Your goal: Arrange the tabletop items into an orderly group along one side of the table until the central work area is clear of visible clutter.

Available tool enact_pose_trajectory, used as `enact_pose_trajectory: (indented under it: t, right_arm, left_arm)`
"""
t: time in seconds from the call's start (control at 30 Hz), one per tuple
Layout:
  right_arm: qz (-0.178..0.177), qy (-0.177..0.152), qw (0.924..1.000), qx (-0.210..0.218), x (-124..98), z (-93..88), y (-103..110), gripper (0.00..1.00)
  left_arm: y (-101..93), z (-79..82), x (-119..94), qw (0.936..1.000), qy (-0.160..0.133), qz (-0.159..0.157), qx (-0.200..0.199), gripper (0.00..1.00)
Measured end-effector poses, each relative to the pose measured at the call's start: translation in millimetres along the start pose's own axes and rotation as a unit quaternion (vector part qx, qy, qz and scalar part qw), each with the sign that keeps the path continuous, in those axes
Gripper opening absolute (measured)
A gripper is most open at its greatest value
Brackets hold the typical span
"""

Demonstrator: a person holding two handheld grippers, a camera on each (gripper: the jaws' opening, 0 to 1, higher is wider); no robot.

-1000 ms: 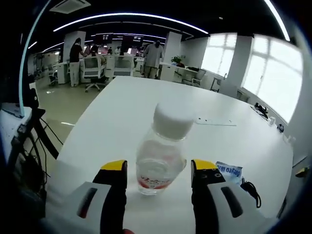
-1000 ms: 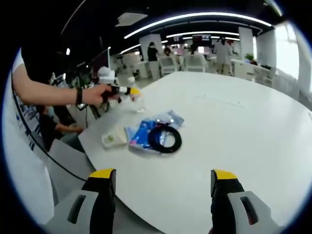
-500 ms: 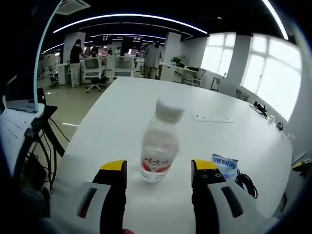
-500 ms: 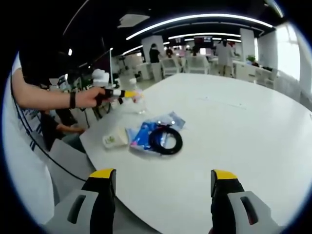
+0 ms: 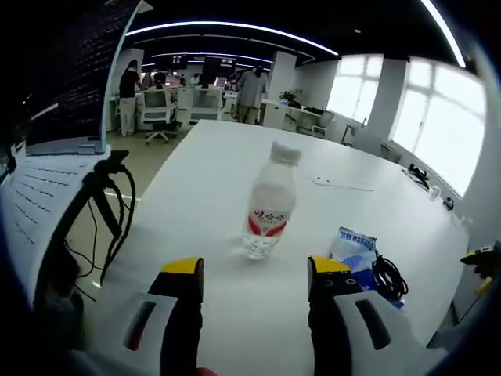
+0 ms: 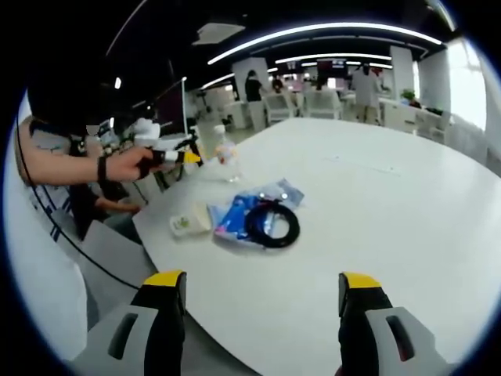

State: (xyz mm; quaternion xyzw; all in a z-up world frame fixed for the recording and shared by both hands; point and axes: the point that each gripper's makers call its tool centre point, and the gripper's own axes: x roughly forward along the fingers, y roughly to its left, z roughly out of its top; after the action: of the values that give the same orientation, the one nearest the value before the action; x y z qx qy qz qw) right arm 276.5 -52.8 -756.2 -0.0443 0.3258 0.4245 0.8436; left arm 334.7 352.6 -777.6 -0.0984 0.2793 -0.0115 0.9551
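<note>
Clear plastic bottle (image 5: 270, 205) with a white cap and a red label, standing upright on the white table (image 5: 211, 172) near its edge, ahead of the left gripper (image 5: 254, 270), whose yellow-tipped jaws are spread apart with nothing between them; the bottle is free of both jaws. To its right in the left gripper view lie a blue packet (image 5: 354, 244) with print too small to read and a black cable coil (image 5: 385, 276), the coil partly cut off by the right jaw. In the right gripper view the same group sits near the table's left edge: the cable coil (image 6: 272, 224) rests on top of the blue packet (image 6: 235, 218), a small pale box (image 6: 186, 224) lies just beside the packet, and the bottle (image 6: 228, 158) stands beyond them, small and hard to make out. The left gripper (image 6: 182, 157) enters this view from the left, held in a hand (image 6: 129, 164) with a dark wristband; its jaws point toward the bottle, and their gap cannot be judged from here. The right gripper (image 6: 262, 294) hovers over bare tabletop well apart from the items, jaws released and wide. Background desks, chairs and standing people are blurred. A dark stand with cables (image 5: 94, 211) is partly cut off at the left of the left gripper view.
</note>
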Motion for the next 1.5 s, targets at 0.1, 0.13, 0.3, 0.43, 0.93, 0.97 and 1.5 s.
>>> enact_pose_trajectory:
  t: [0.1, 0.13, 0.3, 0.43, 0.93, 0.97, 1.5]
  right_arm:
    - [0.002, -0.001, 1.0000, -0.001, 0, -0.6, 1, 0.81]
    - [0.003, -0.002, 1.0000, -0.001, 0, -0.6, 1, 0.81]
    - [0.006, -0.001, 1.0000, -0.001, 0, -2.9, 2, 0.81]
    - [0.010, 0.000, 0.9999, -0.002, -1, -4.7, 4, 0.81]
    - [0.019, 0.001, 0.9998, -0.002, 3, -9.3, 7, 0.82]
    - [0.020, 0.001, 0.9998, -0.002, 3, -9.1, 7, 0.82]
    - [0.018, 0.001, 0.9998, -0.006, 1, -8.8, 3, 0.83]
  left_arm:
    - [0.6, -3.4, -12, 1.0000, -0.002, 0.000, -0.002, 0.52]
    - [0.6, -5.0, -17, 1.0000, -0.003, 0.001, -0.002, 0.52]
    - [-4.9, -10.8, -35, 0.9999, -0.004, -0.010, 0.001, 0.55]
    - [-9.3, -16.2, -45, 0.9997, -0.001, -0.024, 0.007, 0.61]
    - [-33.8, -40.0, -83, 0.9961, 0.025, -0.057, 0.062, 0.69]
    - [-35.2, -40.7, -84, 0.9960, 0.026, -0.059, 0.062, 0.70]
    - [-75.9, -52.7, -95, 0.9836, 0.057, -0.119, 0.123, 0.75]
